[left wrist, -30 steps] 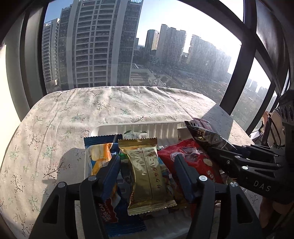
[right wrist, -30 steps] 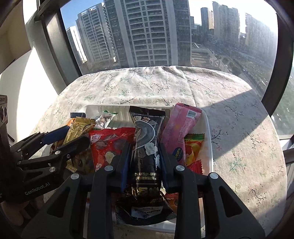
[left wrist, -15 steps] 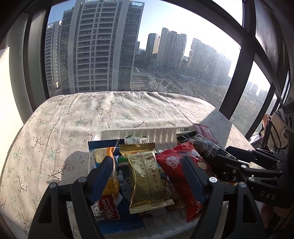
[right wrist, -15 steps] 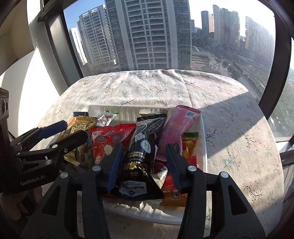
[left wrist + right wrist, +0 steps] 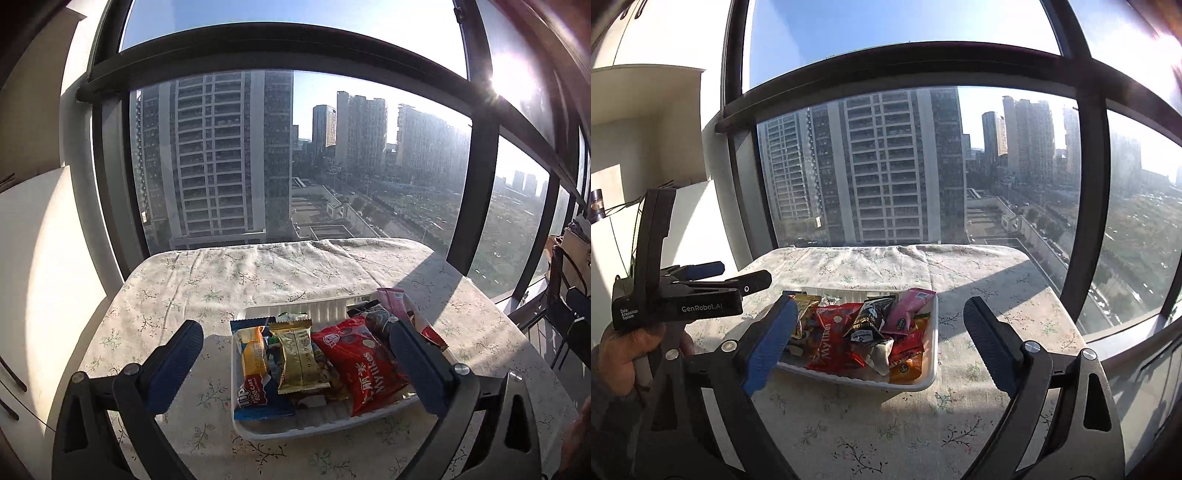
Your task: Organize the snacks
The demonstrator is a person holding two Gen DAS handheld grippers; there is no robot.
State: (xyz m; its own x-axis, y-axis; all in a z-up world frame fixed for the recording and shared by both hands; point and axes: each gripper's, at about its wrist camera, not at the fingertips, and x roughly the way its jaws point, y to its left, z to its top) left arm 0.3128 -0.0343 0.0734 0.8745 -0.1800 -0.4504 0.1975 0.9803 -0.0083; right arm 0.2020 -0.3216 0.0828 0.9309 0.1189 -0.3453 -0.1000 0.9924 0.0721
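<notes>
A white tray (image 5: 314, 430) on the table holds a pile of snack packs: a blue roll-cake pack (image 5: 255, 387), a gold pack (image 5: 301, 360), a red pack (image 5: 364, 365), a black pack (image 5: 870, 321) and a pink pack (image 5: 908, 310). My left gripper (image 5: 295, 328) hovers back from the tray's near left side, its jaws opening wide and nothing between them. My right gripper (image 5: 881, 302) hangs above the tray's near edge (image 5: 934, 332), jaws also opening, gripping nothing. In the right wrist view the left gripper (image 5: 746, 271) shows at the left, held by a hand (image 5: 624, 354).
The table wears a floral cloth (image 5: 221, 280) and stands against a large window with dark frames (image 5: 1089, 221). A white cabinet (image 5: 37, 258) is at the left. A bag and a dark chair (image 5: 572, 321) stand beyond the table's right edge.
The right gripper let go of the black pack, which now lies on the pile. Both grippers spread wide and drew back and up from the tray.
</notes>
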